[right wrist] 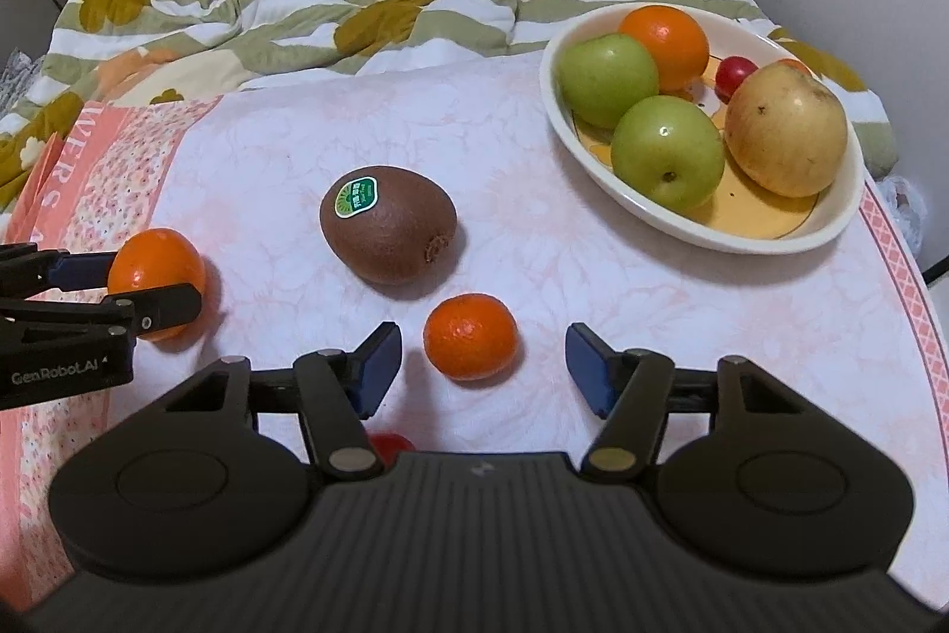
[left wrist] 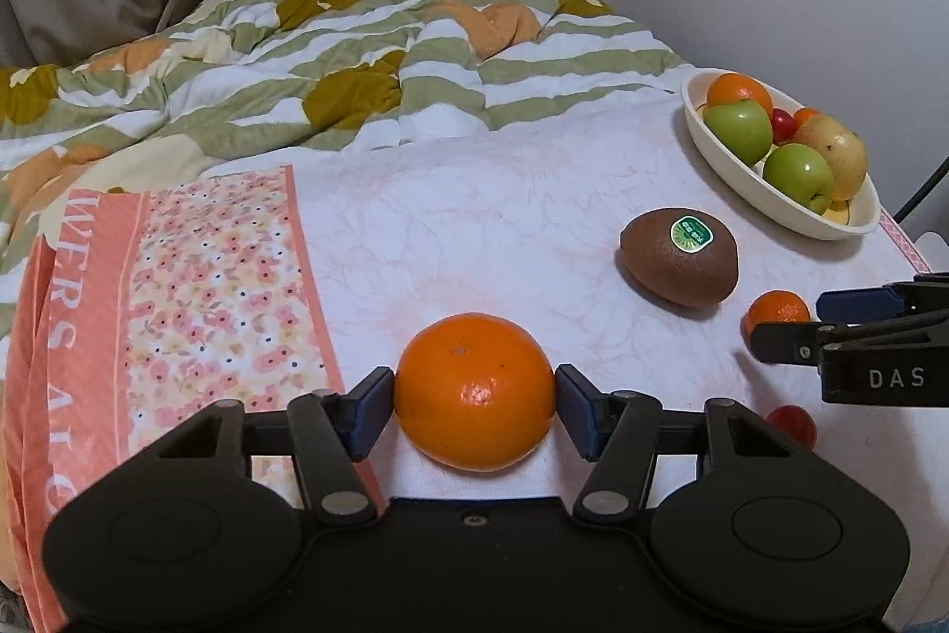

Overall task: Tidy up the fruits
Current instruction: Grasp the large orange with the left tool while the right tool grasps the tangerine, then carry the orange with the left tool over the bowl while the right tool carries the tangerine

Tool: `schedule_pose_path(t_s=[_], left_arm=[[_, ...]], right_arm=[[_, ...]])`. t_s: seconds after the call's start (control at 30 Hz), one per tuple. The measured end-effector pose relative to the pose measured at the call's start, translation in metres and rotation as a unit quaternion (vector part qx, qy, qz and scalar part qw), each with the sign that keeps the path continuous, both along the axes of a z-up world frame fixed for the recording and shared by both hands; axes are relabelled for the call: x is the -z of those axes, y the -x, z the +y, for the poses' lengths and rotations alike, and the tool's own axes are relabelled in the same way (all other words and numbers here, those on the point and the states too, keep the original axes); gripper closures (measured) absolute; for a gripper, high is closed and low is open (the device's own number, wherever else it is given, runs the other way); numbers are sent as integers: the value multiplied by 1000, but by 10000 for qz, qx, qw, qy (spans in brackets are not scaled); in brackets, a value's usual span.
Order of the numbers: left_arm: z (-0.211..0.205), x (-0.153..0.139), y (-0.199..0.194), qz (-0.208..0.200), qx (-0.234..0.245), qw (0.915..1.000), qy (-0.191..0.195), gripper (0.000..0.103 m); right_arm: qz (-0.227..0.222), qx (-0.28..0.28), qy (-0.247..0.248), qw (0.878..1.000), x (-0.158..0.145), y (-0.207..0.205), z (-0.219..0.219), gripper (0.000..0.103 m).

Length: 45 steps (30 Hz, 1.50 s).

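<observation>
Left wrist view: left gripper [left wrist: 474, 404] pinching large orange [left wrist: 474, 391], both pads touching its sides, on pink sheet [left wrist: 492, 218]. Kiwi [left wrist: 679, 256] ahead to the right; bowl [left wrist: 735, 185] of fruit farther beyond.

Right wrist view: right gripper [right wrist: 483, 366] spread around small mandarin [right wrist: 470, 336], pads clear of it on both sides. Kiwi [right wrist: 388, 223] just ahead-left, bowl [right wrist: 682, 223] ahead-right.

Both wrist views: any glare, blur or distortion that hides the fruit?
Left wrist: sharp, soft light, small glare on the orange, fisheye corners dark. Right wrist: sharp on the mandarin; highlights on the green apples; table edge bowed.
</observation>
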<state>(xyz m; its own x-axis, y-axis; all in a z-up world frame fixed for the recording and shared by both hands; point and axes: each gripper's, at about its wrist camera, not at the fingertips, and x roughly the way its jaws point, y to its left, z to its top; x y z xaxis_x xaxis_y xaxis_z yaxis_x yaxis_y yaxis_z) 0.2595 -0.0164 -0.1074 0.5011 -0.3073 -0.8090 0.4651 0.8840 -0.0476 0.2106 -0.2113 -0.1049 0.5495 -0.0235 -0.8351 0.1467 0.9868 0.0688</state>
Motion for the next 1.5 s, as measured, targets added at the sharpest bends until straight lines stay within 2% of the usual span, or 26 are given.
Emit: schedule_pose_path(t_s=[0.27,0.37,0.67,1.03,1.3,1.5], left_arm=[[2,-1,8,-42,-37,9999,-89,40],[4,-2,11,-33,-98,9999,-69,40],[14,-13,28,-38,-255,9997,22,40],[16,-52,58,-387,-228,9984,334,40],[-3,-78,76,-584,6,9969,524,40],[-26,-100,89,-862,-76,9943,616,40]], right_arm=[[56,-136,28,9999,6,-6,1,41],[56,-202,14,9998,8,-8,2,52],[-114,-343,106,9993,-7,0,8,52],[-462,-243,162,9985,-46,24,4,52],[-769,-177,278,9965,-82,46,-12,52],[-989,-181,224,9947,-101,58,-42,52]])
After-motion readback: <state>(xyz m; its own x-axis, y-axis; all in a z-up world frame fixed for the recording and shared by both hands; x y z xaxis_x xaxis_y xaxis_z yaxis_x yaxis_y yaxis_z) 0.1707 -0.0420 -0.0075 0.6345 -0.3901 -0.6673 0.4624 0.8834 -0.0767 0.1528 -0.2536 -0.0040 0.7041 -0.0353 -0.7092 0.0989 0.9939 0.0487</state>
